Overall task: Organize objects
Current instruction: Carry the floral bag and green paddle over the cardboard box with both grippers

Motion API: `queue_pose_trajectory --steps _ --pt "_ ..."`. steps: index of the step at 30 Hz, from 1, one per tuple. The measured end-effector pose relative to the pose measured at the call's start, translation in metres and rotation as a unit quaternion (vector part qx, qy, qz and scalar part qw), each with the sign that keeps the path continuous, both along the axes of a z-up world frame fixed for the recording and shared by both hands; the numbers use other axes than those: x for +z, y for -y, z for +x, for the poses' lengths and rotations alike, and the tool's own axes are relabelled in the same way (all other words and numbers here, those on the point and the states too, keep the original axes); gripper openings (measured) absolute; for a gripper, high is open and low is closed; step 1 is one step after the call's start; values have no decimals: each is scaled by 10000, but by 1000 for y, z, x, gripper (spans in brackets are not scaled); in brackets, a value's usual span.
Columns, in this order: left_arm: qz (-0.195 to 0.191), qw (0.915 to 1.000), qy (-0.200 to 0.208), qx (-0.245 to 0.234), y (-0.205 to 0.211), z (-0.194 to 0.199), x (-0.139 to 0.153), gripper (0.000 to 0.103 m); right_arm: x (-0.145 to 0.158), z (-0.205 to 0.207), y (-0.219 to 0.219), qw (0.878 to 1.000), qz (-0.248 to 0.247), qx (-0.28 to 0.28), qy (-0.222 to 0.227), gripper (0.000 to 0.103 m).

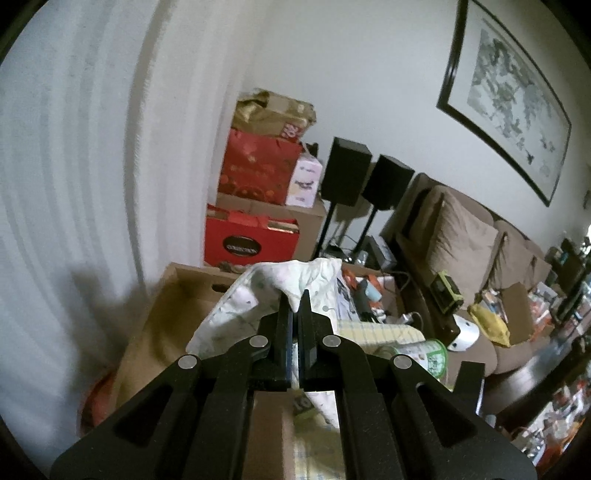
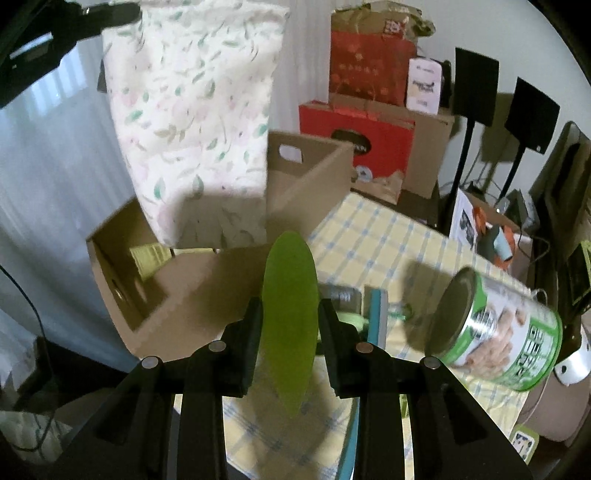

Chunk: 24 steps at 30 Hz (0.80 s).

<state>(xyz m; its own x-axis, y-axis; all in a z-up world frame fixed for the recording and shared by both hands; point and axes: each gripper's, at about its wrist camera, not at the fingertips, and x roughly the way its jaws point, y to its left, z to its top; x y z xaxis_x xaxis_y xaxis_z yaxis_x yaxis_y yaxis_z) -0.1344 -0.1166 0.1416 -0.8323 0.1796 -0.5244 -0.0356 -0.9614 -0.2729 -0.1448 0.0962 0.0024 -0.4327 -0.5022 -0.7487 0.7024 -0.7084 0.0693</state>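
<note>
My left gripper (image 1: 294,297) is shut on the top corner of a soft white pack with a leaf print (image 1: 258,295). In the right wrist view that pack (image 2: 192,110) hangs from the left gripper (image 2: 122,13) above an open cardboard box (image 2: 306,184). My right gripper (image 2: 290,306) is shut on a flat green oval disc (image 2: 290,325), held upright and edge-on between the fingers. A green and white can (image 2: 498,332) lies on its side on the yellow checked cloth (image 2: 388,240), right of the right gripper.
Red gift boxes and bags (image 1: 255,170) are stacked against the wall behind the cardboard box (image 1: 177,288). Two black speakers on stands (image 1: 347,170) and a brown sofa (image 1: 461,236) with clutter fill the right. A teal-edged object (image 2: 376,314) lies near the can.
</note>
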Motion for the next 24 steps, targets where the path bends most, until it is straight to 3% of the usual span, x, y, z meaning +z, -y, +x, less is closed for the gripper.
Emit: queue_pose_trajectory --steps 8,15,24 --pt "-147 9994 75 292 23 -9 0 2 28 1 35 9996 -102 234 -97 30" --pt "-268 9971 419 581 41 -23 -34 2 30 3 72 9992 -66 379 -45 30" --pt "-444 9926 676 911 60 -18 -75 2 25 -6 95 9997 -182 131 53 30"
